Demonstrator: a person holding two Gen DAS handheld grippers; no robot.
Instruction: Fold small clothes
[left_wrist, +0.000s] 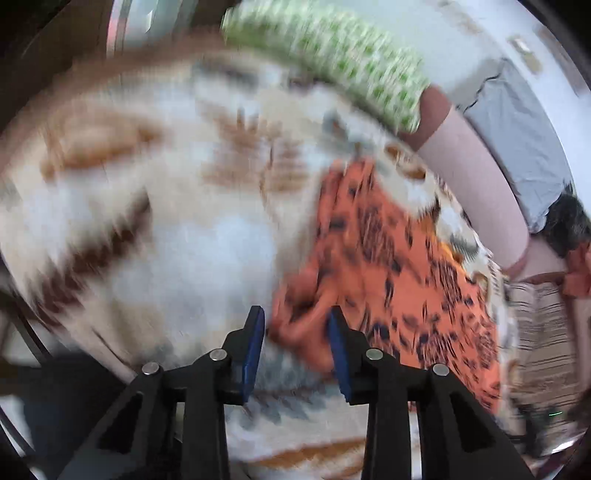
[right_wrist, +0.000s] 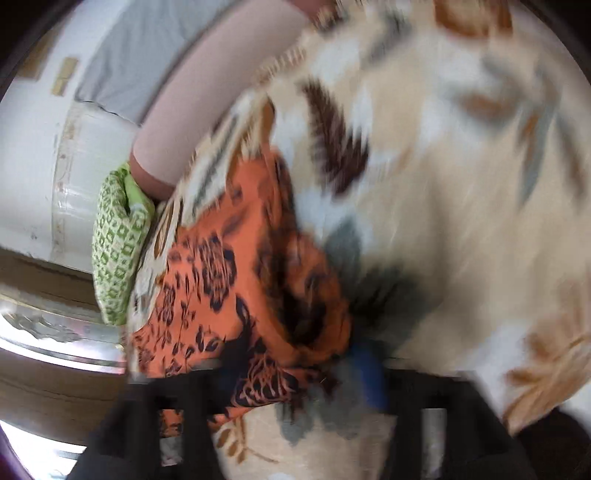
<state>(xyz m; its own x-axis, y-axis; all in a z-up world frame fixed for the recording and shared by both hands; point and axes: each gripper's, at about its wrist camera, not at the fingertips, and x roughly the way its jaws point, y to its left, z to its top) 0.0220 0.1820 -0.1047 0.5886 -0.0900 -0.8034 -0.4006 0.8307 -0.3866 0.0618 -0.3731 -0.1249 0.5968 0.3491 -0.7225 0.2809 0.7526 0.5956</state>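
**Orange garment on leaf-print blanket, both views blurred**

Left wrist: left gripper (left_wrist: 297, 325) jaws spread, blue pads (left_wrist: 255, 347) apart. A bunched edge of the orange black-patterned garment (left_wrist: 399, 266) sits between them, pads not pressing on it. The garment lies on a cream leaf-print blanket (left_wrist: 147, 206). Green-patterned cloth (left_wrist: 332, 55) at the far edge.

Right wrist: heavy motion blur. Right gripper (right_wrist: 299, 373) jaws stand apart; the garment (right_wrist: 229, 280) drapes over the left finger, one blue pad (right_wrist: 369, 373) shows. Cannot tell whether it's pinched. Same blanket (right_wrist: 443, 184) underneath.

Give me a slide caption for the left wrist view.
Left gripper open over the edge of an orange patterned garment lying on a leaf-print blanket, motion-blurred.
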